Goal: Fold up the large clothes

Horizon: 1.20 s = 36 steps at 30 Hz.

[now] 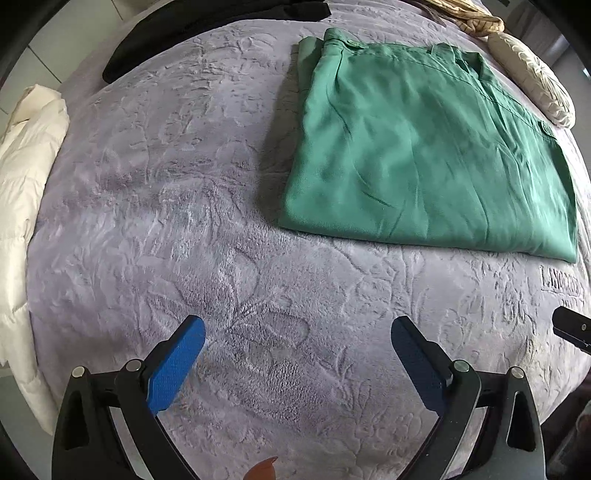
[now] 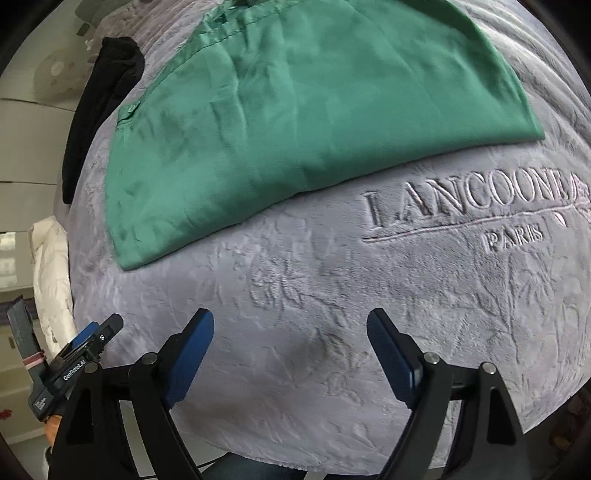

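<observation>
1. Though its far collar edge is cut off in the right wrist view, the green shirt [image 1: 424, 147] lies folded flat on the bed blanket [image 1: 184, 221], long axis running near to far.
2. Left tool [image 1: 297, 354] and right tool [image 2: 290, 343] hover released, empty, near the shirt.
3. A black garment [image 1: 207, 33] and white jacket [image 1: 26, 184] lie partly cut off at the bed's left edge.

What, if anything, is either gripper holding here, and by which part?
Nothing. The left gripper and right gripper are both open above the blanket, apart from the green garment.
</observation>
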{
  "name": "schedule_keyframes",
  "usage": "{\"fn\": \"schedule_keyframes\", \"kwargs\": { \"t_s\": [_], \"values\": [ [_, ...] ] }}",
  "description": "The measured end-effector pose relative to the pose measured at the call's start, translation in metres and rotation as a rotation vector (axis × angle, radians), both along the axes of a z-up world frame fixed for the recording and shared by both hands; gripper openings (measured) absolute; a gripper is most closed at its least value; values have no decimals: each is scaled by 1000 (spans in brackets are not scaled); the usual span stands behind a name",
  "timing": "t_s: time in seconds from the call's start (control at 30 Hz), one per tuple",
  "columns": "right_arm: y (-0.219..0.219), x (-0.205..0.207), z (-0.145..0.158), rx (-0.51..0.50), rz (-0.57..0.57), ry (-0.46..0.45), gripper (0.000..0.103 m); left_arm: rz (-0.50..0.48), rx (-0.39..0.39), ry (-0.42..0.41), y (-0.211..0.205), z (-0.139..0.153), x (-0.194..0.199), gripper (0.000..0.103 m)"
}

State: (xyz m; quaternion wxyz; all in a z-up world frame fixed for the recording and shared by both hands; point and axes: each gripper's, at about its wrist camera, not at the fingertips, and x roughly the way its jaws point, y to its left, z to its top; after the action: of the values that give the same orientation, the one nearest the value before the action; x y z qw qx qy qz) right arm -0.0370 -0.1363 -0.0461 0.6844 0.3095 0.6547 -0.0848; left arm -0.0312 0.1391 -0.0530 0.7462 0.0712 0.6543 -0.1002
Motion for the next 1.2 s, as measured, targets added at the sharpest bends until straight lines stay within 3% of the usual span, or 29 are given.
{"fn": "schedule_keyframes", "kwargs": {
  "t_s": [0.23,0.5,0.63,1.2],
  "values": [
    [25,9,2,19,62,-20,88,4,20,-2,9,-5,17,101],
    [41,9,-3,77,39,-37,88,39,-24,15,31,-11,36,101],
    [48,11,-10,102,36,0,88,52,-45,19,40,-13,48,101],
    [66,53,-50,330,-148,-84,88,-9,-61,3,70,-46,126,101]
  ]
}}
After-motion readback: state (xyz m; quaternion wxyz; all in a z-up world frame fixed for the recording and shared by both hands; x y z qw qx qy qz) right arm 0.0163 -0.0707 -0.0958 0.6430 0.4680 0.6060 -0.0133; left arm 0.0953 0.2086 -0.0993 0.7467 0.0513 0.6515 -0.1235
